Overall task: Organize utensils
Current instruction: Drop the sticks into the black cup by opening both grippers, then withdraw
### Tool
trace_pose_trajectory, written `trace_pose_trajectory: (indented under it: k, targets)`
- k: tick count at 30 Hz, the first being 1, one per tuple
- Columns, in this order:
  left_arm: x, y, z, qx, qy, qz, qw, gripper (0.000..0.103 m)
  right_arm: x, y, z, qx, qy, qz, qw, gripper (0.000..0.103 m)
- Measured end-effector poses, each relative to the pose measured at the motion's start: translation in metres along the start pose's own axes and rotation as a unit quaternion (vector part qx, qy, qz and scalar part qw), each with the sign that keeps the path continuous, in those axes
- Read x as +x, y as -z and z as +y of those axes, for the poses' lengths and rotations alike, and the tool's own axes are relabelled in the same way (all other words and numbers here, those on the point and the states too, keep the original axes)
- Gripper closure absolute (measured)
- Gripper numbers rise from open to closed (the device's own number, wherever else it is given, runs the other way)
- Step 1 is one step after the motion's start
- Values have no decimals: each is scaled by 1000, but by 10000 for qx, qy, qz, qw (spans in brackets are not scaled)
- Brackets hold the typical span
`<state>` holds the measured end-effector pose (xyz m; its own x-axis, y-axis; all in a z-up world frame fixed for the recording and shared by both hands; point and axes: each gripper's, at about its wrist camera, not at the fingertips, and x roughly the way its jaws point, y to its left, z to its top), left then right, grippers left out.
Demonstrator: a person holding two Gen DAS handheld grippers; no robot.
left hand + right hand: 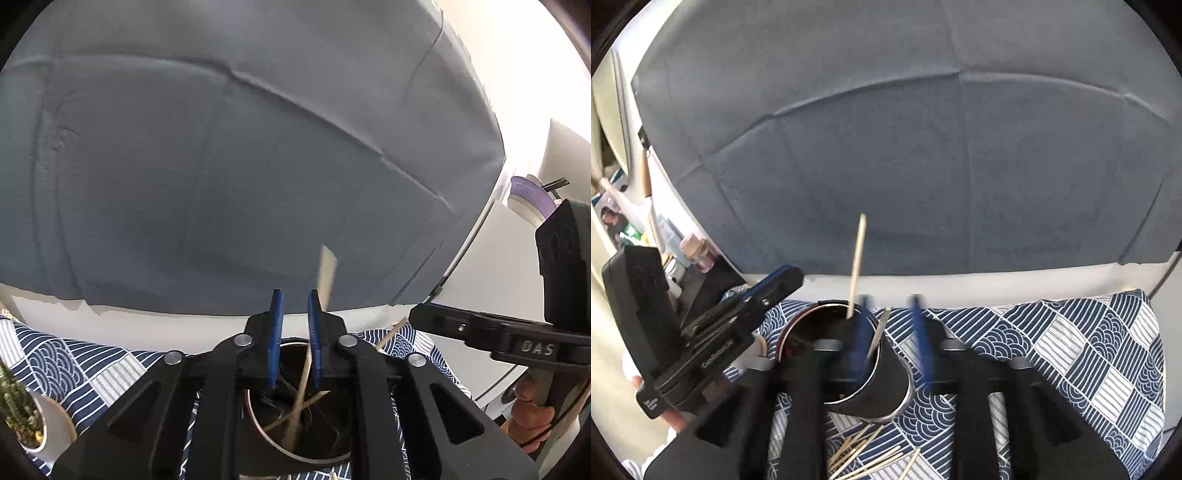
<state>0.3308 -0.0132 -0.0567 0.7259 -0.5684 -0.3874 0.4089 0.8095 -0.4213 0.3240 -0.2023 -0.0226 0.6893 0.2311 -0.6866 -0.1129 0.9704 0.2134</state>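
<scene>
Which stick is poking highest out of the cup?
On the blue patterned cloth stands a dark metal cup. The thin pale skewer rises from its far rim, taller and rounder than the flat stick beside it.

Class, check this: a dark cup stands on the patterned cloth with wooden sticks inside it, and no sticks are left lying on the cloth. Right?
One detail is wrong: loose sticks do lie on the cloth, in front of the cup, as the right wrist view shows.

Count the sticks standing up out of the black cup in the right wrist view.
2. A long wooden stick rises from the black cup at its far rim; a shorter flat one leans beside it, toward the right. Others may lie hidden inside.
</scene>
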Motion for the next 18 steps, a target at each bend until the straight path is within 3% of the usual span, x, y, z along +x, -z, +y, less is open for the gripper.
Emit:
trace_pose_trajectory:
  k: [7,9,10,11,18]
  targets:
    - [-36,1,-6,72,-233,-10,9997,69,-36,3,5,-137,245,-270,9992,43]
    - [-45,3,-9,125,-287,24,9995,67,-46,6,6,-96,351,-298,9989,34]
    - [-51,4,-11,174,-350,62,9992,63,-50,8,7,-88,446,-299,9985,22]
    - [-55,6,-12,179,-358,83,9992,61,-54,11,8,-103,565,-323,9978,18]
    - [-84,20,-11,37,-361,245,9990,42,-66,36,25,-473,928,-40,9946,15]
